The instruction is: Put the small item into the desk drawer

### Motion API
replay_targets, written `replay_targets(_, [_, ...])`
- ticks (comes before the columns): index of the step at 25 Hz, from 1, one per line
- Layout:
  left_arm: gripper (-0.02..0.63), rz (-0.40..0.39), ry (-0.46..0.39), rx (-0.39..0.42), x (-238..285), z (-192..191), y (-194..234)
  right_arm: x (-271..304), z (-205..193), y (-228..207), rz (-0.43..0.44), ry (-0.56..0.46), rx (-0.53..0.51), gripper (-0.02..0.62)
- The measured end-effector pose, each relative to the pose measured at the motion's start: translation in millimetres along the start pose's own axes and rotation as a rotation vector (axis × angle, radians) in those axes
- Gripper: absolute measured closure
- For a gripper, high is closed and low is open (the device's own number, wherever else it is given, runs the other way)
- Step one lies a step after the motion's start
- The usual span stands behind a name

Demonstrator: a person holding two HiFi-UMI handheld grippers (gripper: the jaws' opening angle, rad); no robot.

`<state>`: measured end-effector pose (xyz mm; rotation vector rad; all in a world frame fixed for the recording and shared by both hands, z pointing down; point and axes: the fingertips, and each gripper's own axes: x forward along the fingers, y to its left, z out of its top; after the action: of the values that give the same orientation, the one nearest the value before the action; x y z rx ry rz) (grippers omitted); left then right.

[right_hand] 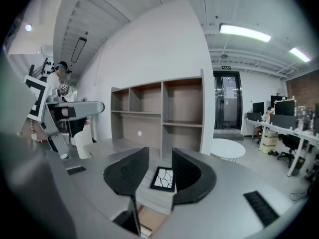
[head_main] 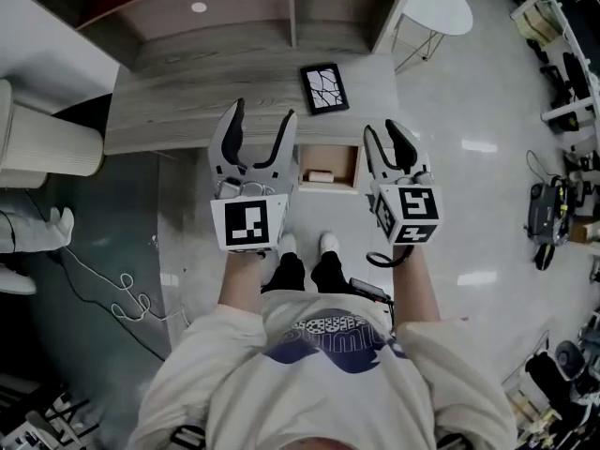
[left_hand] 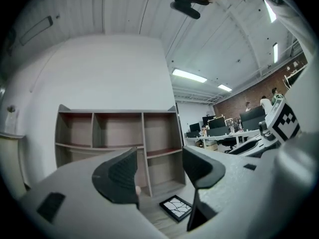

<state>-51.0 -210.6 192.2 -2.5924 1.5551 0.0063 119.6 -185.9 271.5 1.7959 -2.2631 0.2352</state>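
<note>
Only overhead is the small item [head_main: 321, 175] seen in the drawer [head_main: 345, 169], 8 o'clock of the right gripper [head_main: 386, 137]; both it and the left gripper [head_main: 260, 127] are parted, empty.

Small item [head_main: 321, 175] indistinct (too tiny)

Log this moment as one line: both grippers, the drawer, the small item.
left gripper: open, empty | right gripper: open, empty | desk drawer: open | small item: inside drawer
</note>
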Motion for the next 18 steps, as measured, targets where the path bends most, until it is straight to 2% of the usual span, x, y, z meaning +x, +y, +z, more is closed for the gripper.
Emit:
replay_targets(6, [0.337, -0.001, -0.080, 0.010, -6.9, 53.9, -5.3, -35.2, 70.3, -3.0, -0.090, -0.151, -0.010, 0.472])
replay_targets(12, [0.340, -0.003, -0.105, 0.009, -14.6, 81.8, -7.9, -57.6, 107.1, 3.6, -0.119, -0.253, -0.040, 0.505])
replay_targets(16, [0.372, -0.006, -0.103, 0.022, -17.1, 88.0, -10.8, -69.5, 120.2, 6.7, -0.145, -0.297, -0.081, 0.541])
replay_targets(18, [0.435, 0.006, -0.099, 0.047, -17.4, 87.3, -10.5, -72.6, 124.2, 7.5, -0.156, -0.310, -0.098, 0.568])
